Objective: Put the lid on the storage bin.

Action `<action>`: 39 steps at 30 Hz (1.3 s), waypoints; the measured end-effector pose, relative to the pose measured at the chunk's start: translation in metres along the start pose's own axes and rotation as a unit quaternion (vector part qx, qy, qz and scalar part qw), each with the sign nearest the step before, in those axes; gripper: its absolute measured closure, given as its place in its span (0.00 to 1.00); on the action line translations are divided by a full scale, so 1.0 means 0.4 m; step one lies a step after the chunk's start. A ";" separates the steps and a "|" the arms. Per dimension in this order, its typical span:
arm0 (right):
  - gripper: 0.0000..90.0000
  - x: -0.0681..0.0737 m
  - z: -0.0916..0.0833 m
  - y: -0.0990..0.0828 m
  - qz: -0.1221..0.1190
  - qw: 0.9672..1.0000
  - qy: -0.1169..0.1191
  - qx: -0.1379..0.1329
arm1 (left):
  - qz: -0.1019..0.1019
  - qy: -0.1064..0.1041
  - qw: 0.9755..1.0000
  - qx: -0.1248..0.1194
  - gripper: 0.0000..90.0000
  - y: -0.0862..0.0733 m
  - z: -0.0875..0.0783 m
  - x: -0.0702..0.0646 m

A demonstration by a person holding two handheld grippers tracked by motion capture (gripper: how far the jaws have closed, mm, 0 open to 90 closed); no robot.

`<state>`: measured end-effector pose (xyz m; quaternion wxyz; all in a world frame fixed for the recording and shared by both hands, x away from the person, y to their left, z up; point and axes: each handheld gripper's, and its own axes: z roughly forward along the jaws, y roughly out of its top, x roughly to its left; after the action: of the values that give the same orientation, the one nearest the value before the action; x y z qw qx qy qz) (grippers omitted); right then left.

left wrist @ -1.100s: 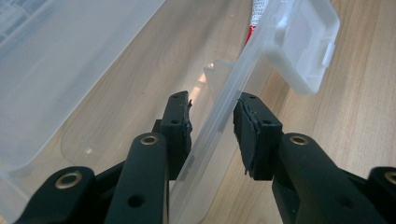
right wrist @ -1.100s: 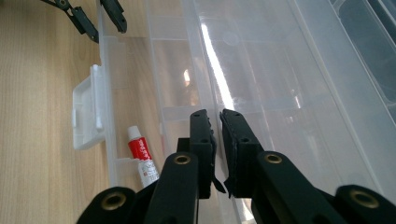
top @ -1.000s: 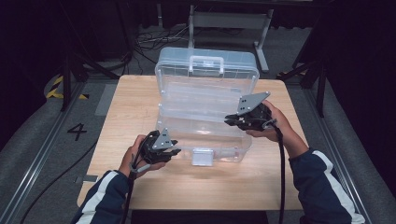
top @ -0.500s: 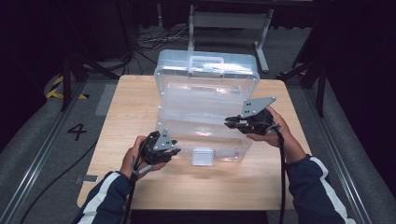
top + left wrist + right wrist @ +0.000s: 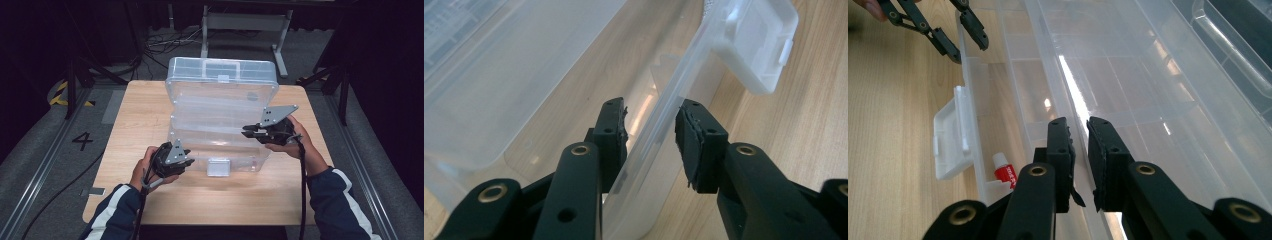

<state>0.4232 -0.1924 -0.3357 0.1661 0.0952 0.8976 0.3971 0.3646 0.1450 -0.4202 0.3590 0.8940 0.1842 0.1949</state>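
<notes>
Wooden table (image 5: 145, 115) with clear plastic box (image 5: 220, 105): left gripper (image 5: 651, 132) jaws spread astride its front wall; right gripper (image 5: 1079, 150) pinching a tray edge.

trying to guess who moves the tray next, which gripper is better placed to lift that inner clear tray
Right, probably. The right gripper has its jaws nearly closed on the tray's rim inside the clear toolbox. The left gripper straddles the front wall beside the white latch, its pads apart from it.

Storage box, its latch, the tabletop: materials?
Storage box: clear glossy plastic, apparently rigid; the table shows through and highlights glint. Latch: milky translucent plastic, moulded. Tabletop: light wood grain, matte; possibly laminate.
</notes>
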 end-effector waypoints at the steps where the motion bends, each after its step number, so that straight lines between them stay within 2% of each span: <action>1: 0.90 0.001 0.000 0.000 0.000 1.000 -0.001 0.000 | -0.002 0.000 1.000 -0.002 0.69 -0.003 -0.004 0.002; 3: 0.89 0.001 0.000 0.000 -0.002 1.000 -0.002 0.000 | -0.010 -0.003 1.000 0.000 0.68 -0.010 -0.012 0.007; 7: 0.89 0.001 -0.004 -0.003 -0.001 1.000 -0.001 -0.002 | -0.005 -0.005 1.000 0.000 0.67 -0.012 -0.017 0.002; 8: 0.89 0.001 -0.004 -0.003 -0.001 1.000 -0.002 -0.002 | -0.007 -0.009 1.000 -0.008 0.66 -0.012 -0.018 0.003; 9: 0.89 0.002 -0.004 -0.004 -0.001 1.000 -0.002 -0.002 | -0.017 -0.016 0.999 -0.025 0.66 -0.012 -0.023 0.005; 10: 0.88 0.003 -0.003 -0.003 -0.001 1.000 -0.004 -0.002 | -0.025 -0.026 0.998 -0.046 0.70 -0.007 -0.036 0.008; 14: 0.88 0.004 -0.003 -0.004 -0.001 1.000 -0.004 -0.003 | -0.027 -0.031 0.997 -0.062 0.72 -0.001 -0.056 0.007; 17: 0.88 0.005 -0.003 -0.005 0.000 1.000 -0.004 -0.003 | -0.024 -0.030 0.997 -0.062 0.76 -0.003 -0.073 0.008; 20: 0.88 0.007 -0.003 -0.005 0.001 1.000 -0.005 -0.003 | -0.019 -0.026 0.998 -0.053 0.83 -0.017 -0.092 0.014; 24: 0.88 0.007 -0.003 -0.006 0.001 1.000 -0.006 -0.004 | -0.027 -0.013 0.998 -0.058 0.92 -0.039 -0.125 0.025; 28: 0.88 0.010 -0.002 -0.005 -0.001 1.000 -0.010 -0.004 | -0.053 0.011 0.997 -0.057 1.00 -0.062 -0.145 0.046; 34: 0.88 0.011 -0.002 -0.006 0.000 1.000 -0.011 -0.004 | -0.102 0.035 0.992 -0.065 1.00 -0.086 -0.146 0.105; 39: 0.88 0.011 -0.002 -0.006 0.001 1.000 -0.011 -0.005 | -0.123 0.049 0.988 -0.084 1.00 -0.071 -0.134 0.156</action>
<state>0.4188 -0.1932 -0.3381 0.1761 0.0996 0.8936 0.4007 0.3870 0.2240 -0.3912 0.4442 0.8206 0.2937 0.2075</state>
